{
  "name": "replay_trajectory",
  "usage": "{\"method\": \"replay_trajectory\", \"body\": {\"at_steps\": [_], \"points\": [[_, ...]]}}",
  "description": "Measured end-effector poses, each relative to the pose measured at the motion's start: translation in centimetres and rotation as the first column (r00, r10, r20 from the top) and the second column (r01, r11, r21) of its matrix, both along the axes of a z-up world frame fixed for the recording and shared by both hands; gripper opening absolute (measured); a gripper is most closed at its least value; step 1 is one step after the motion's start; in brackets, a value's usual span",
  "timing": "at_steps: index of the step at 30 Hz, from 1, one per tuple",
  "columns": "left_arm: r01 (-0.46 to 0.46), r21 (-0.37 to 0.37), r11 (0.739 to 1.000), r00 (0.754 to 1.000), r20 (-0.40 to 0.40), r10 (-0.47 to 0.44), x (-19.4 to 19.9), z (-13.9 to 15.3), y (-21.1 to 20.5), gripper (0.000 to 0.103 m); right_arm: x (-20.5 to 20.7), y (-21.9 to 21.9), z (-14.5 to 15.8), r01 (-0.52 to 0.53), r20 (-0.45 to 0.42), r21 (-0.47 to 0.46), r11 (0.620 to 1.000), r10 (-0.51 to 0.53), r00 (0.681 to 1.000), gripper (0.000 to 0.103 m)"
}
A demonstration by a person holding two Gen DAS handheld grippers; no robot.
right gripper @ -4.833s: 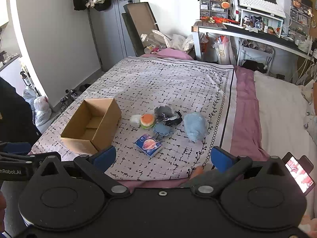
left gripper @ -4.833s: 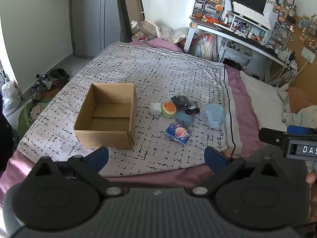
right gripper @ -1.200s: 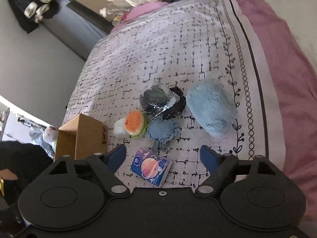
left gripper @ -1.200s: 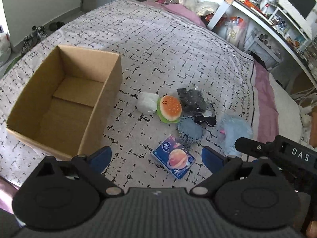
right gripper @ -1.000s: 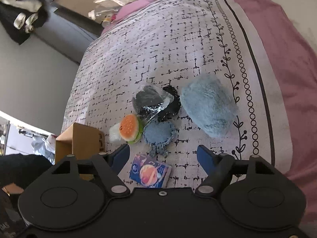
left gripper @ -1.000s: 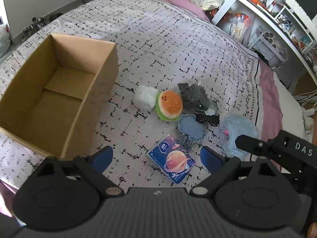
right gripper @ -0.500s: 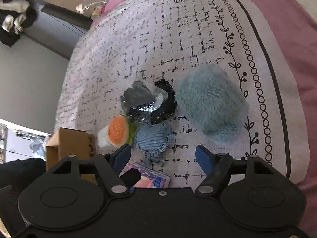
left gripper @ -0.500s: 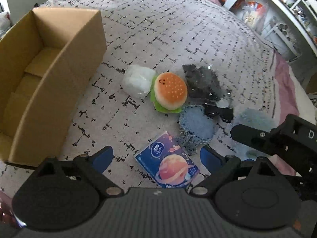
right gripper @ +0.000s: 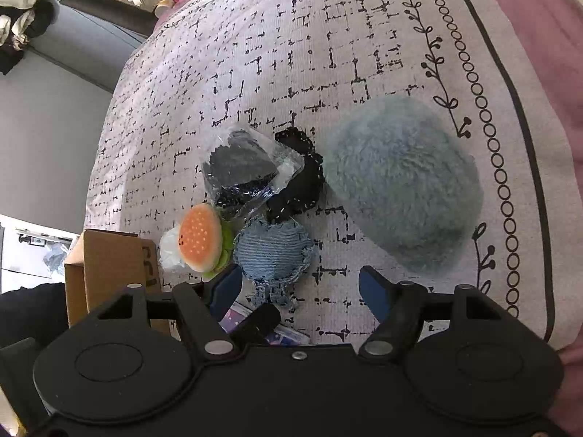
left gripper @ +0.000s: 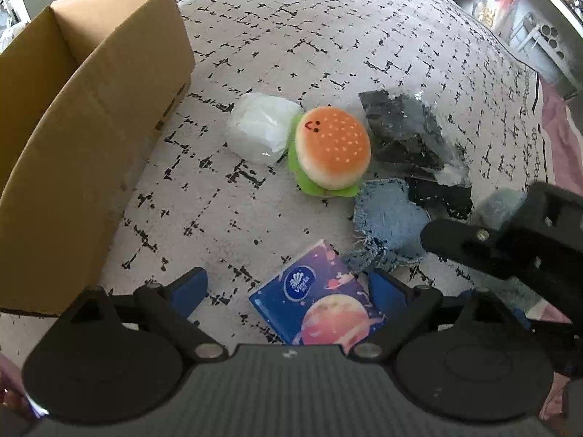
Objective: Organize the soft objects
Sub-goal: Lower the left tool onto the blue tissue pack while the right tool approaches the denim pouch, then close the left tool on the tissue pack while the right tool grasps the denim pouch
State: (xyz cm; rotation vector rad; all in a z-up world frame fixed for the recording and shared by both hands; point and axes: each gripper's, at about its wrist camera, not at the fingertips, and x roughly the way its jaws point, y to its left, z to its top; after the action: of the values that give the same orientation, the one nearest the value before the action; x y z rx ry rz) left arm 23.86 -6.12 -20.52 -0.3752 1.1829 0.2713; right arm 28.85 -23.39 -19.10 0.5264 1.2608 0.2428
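Both grippers are hanging over the bed, pointed steeply down at the pile of soft stuff on the patterned bedspread (left gripper: 328, 36).

The left gripper (left gripper: 288, 287) has its jaws spread wide and nothing pinched. The blue tissue pack (left gripper: 320, 309) lies in the gap between the fingers, but the pads aren't pressing on it. Just beyond the pack is a frayed denim patch (left gripper: 390, 218), touching its far corner.

The right gripper (right gripper: 300, 284) is also open, jaws apart with bare bedspread between them and the denim patch's frayed tail near the left finger. It holds nothing.

A bit further out sits the burger plush (left gripper: 331, 149), with a white wrapped bundle (left gripper: 258, 127) pressed against its left side. Right of the burger there's a clear bag of dark fabric (left gripper: 404, 131), partly lying over a black stitched patch (left gripper: 441, 196).

The fluffy blue plush (right gripper: 404, 182) sits toward the bedspread's right edge, beside the black patch.

The open cardboard box (left gripper: 83, 109) stands by the left edge, apart from everything else.
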Motion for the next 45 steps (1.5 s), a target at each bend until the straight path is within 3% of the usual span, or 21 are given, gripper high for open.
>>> {"method": "replay_trajectory", "body": {"at_steps": [7, 9, 13, 17, 34, 39, 45], "points": [[0.036, -0.007, 0.999, 0.999, -0.017, -0.036, -1.1, 0.1, 0.3, 0.094, 0.3, 0.9, -0.5, -0.01, -0.015, -0.016, 1.0, 0.01, 1.0, 0.065], [0.042, -0.003, 0.999, 0.999, -0.013, -0.042, -1.4, 0.1, 0.5, 0.088, 0.3, 1.2, -0.5, -0.018, -0.013, -0.022, 1.0, 0.018, 1.0, 0.065], [0.04, -0.014, 0.999, 0.999, 0.009, -0.04, -1.9, 0.6, 1.1, 0.065, 0.4, 1.9, -0.5, -0.032, -0.008, -0.034, 0.999, 0.032, 0.999, 0.065], [0.044, -0.043, 0.998, 0.998, 0.034, -0.043, -2.1, 0.9, 1.9, 0.06, 0.4, 2.3, -0.5, -0.037, 0.0, -0.052, 0.998, 0.037, 0.999, 0.065], [0.062, -0.06, 0.996, 0.996, 0.074, -0.057, -1.8, 2.2, 3.6, 0.059, 1.4, 5.4, -1.2, -0.094, 0.036, -0.196, 0.976, 0.103, 0.994, 0.068], [0.051, -0.058, 0.997, 0.996, 0.072, -0.047, -1.9, 2.3, 4.2, 0.059, 1.1, 5.6, -1.0, -0.117, 0.068, -0.268, 0.956, 0.14, 0.988, 0.029], [0.053, -0.058, 0.997, 0.994, 0.094, -0.048, -2.3, 3.6, 4.3, 0.059, 0.3, 4.4, -0.3, -0.102, 0.084, -0.167, 0.981, 0.117, 0.99, 0.019]]}}
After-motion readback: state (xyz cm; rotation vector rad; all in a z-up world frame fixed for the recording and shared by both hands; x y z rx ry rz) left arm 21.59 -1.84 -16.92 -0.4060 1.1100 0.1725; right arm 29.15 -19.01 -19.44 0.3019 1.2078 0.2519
